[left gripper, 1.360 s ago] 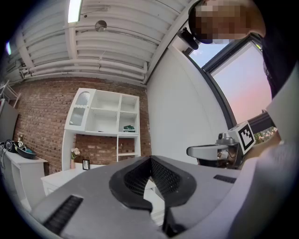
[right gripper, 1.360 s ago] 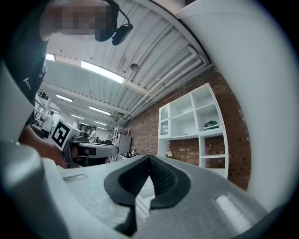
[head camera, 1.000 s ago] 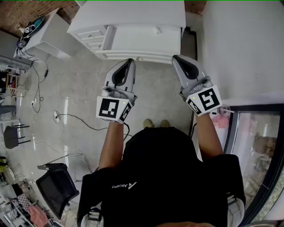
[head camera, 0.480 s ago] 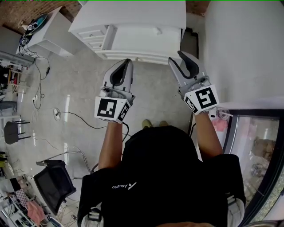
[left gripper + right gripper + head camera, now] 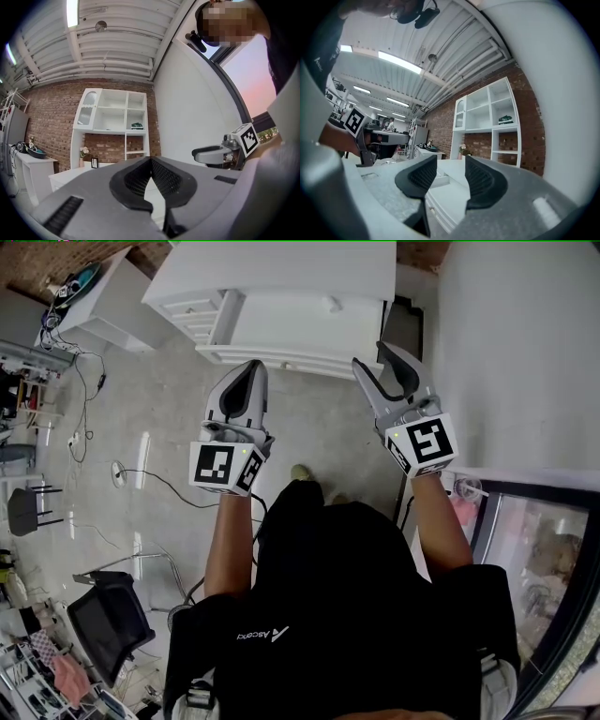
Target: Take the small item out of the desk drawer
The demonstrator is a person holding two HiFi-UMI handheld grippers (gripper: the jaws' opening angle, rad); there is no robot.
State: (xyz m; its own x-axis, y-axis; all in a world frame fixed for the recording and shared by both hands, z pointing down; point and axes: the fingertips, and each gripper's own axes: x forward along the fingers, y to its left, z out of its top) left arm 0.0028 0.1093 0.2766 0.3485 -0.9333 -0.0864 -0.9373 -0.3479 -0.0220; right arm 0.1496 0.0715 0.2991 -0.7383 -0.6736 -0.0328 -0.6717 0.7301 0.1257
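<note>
A white desk (image 5: 291,306) stands ahead of me on the concrete floor, with a stack of drawer fronts (image 5: 199,317) at its left end. No small item shows in any view. My left gripper (image 5: 249,369) hangs in the air short of the desk's front edge, its jaws shut with nothing in them; in the left gripper view the pads (image 5: 164,176) meet at the tip. My right gripper (image 5: 378,358) hovers near the desk's right front corner. Its jaws are opening and nothing lies between them. Through that gap the right gripper view shows the desk (image 5: 445,190).
A white wall (image 5: 506,343) rises close on the right, with a glass-fronted case (image 5: 544,549) below it. A low white cabinet (image 5: 94,306) sits at the back left. A cable (image 5: 159,488) runs over the floor, and an office chair (image 5: 108,629) stands at lower left. White shelves (image 5: 115,122) line the brick wall.
The right gripper's jaws have gone from shut to well apart. Both grippers have drifted up the picture toward the desk, and the left one has shifted a little left.
</note>
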